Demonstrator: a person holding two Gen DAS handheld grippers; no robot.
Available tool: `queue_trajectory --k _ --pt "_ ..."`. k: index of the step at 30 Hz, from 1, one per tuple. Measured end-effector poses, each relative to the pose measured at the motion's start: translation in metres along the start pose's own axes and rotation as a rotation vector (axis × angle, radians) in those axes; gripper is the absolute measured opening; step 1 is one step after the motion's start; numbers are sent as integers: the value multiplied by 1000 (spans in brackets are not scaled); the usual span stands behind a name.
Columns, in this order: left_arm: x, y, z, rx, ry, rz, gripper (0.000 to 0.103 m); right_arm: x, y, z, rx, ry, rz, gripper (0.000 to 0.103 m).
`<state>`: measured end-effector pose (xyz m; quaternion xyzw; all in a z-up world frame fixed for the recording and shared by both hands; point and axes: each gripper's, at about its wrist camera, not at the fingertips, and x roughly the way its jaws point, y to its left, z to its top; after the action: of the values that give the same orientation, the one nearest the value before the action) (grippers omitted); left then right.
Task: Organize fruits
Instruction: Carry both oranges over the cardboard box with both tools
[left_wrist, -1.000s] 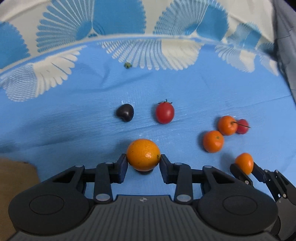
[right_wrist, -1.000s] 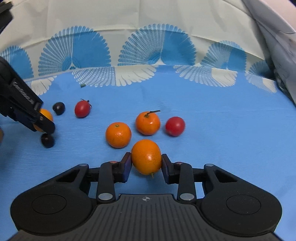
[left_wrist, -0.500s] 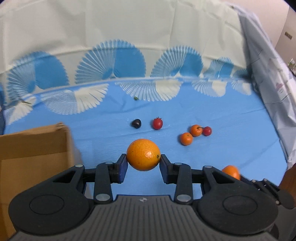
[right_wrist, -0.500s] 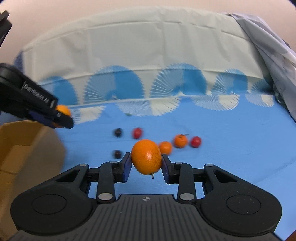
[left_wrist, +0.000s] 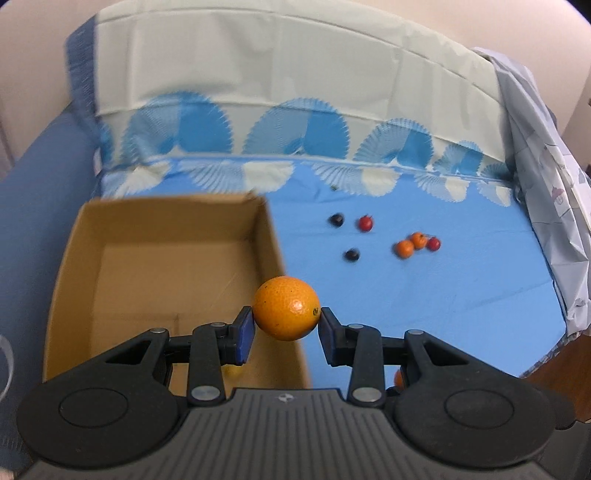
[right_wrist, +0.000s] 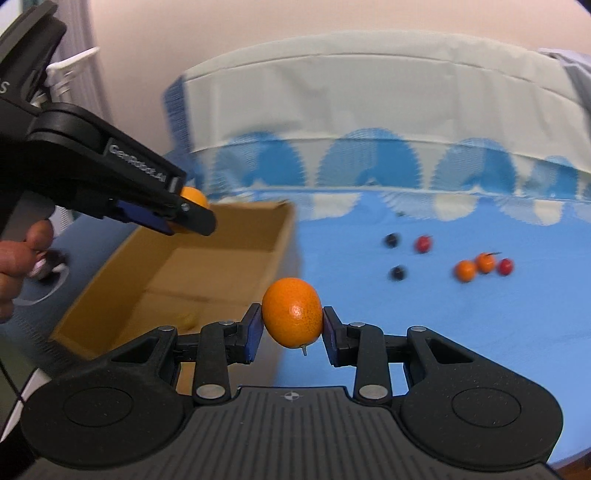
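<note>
My left gripper (left_wrist: 286, 334) is shut on a round orange (left_wrist: 285, 308), high over the right wall of an open cardboard box (left_wrist: 79, 258). In the right wrist view that left gripper (right_wrist: 184, 218) hangs above the box (right_wrist: 229, 236) with its orange (right_wrist: 194, 196) peeking out. My right gripper (right_wrist: 291, 336) is shut on an oval orange (right_wrist: 292, 312), beside the box's right wall. Left on the blue cloth are two small oranges (left_wrist: 410, 244), two red cherry tomatoes (left_wrist: 366, 222) and two dark fruits (left_wrist: 351, 254).
The blue cloth (left_wrist: 443, 295) covers the table and rises as a patterned white backdrop (left_wrist: 295, 92). A grey sheet (left_wrist: 546, 155) drapes the right side. A small yellowish thing (right_wrist: 186, 318) lies inside the box. A person's hand (right_wrist: 18, 254) holds the left gripper's handle.
Both grippers have risen from the cloth and swung left with their oranges held. The fruits on the cloth now look small and far, and the cardboard box has come into view.
</note>
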<state>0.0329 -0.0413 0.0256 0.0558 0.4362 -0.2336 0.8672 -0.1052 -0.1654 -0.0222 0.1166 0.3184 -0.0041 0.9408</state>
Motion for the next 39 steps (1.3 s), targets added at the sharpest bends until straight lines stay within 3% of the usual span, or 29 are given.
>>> queue_trajectory --k 10,20,39 --pt "-69 57 -70 -83 6 27 41 -40 76 -24 -62 29 53 36" --pt "-110 86 -118 -139 2 44 41 -61 111 -49 -86 67 78 36" --pt "-108 107 -126 -178 12 52 41 -55 124 -47 -132 79 80 36"
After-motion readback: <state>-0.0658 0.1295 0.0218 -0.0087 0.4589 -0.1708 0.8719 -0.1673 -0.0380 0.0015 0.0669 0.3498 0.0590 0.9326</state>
